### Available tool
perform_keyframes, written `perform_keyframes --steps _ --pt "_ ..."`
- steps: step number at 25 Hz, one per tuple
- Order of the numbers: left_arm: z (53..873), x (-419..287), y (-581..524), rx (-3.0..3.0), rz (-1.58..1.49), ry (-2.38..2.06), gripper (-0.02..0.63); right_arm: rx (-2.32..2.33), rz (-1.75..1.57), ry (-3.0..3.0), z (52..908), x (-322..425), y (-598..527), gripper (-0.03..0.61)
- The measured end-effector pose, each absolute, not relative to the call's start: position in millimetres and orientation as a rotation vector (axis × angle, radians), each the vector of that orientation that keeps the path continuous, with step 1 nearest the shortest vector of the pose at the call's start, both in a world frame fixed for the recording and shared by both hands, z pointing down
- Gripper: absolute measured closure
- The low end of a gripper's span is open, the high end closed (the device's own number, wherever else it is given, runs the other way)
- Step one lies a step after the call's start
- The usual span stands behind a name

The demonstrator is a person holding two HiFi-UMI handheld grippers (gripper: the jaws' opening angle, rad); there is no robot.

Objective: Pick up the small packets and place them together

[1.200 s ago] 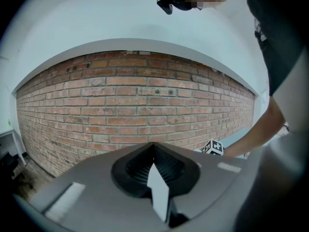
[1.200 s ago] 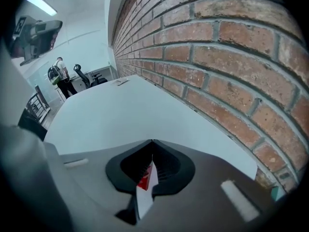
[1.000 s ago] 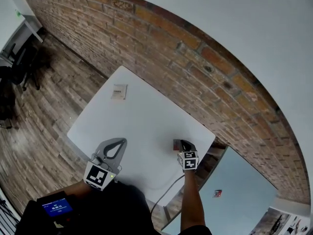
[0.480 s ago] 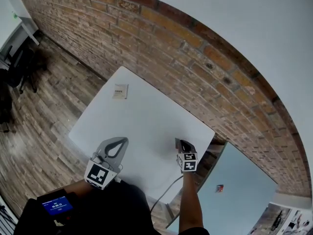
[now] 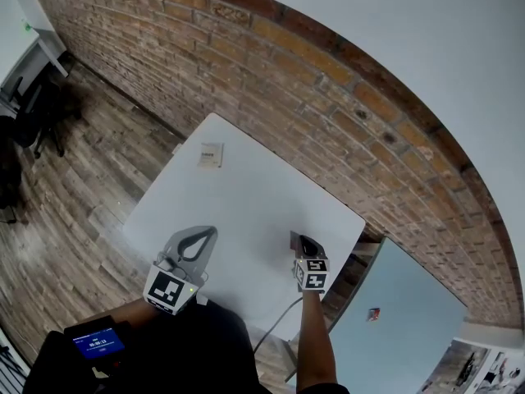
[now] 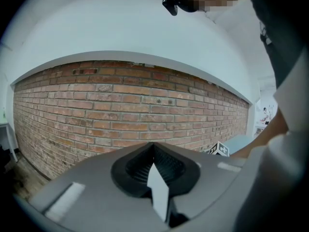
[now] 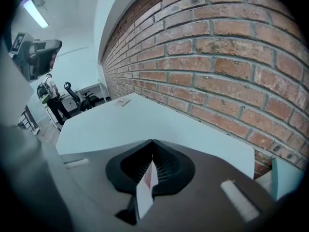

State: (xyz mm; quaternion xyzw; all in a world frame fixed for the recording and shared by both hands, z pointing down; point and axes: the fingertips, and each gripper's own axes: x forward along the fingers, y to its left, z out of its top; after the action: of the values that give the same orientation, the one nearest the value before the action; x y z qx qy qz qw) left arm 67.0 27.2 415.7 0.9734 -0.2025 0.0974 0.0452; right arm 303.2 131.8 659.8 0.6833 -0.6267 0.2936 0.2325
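On the white table, a small pale packet lies flat near the far left corner; it also shows far off as the pale packet. My right gripper hangs over the table's near right part, shut on a small packet with red print, whose edge sticks out at the jaw tips as the printed packet. My left gripper is above the near edge, shut on a thin white packet standing edge-on between the jaws. The head view hides that packet.
A brick wall runs right behind the table. There is wooden floor to the left, with dark chairs far off. A pale blue panel stands at the right below the table edge. A person stands in the distance.
My right gripper has lifted slightly and drifted left with its packet. My left gripper has edged a little forward over the table. Both stay shut.
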Motion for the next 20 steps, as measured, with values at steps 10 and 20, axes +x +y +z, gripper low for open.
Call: perform_keyframes --steps 10,20 --pt "418 56 15 2.958 0.29 -0.64 0.614 1.794 0.722 -1.747 658 255 110 0.574" --pt "414 45 2 3.02 0.298 -0.635 0.614 1.785 0.743 -1.748 661 228 88 0.574"
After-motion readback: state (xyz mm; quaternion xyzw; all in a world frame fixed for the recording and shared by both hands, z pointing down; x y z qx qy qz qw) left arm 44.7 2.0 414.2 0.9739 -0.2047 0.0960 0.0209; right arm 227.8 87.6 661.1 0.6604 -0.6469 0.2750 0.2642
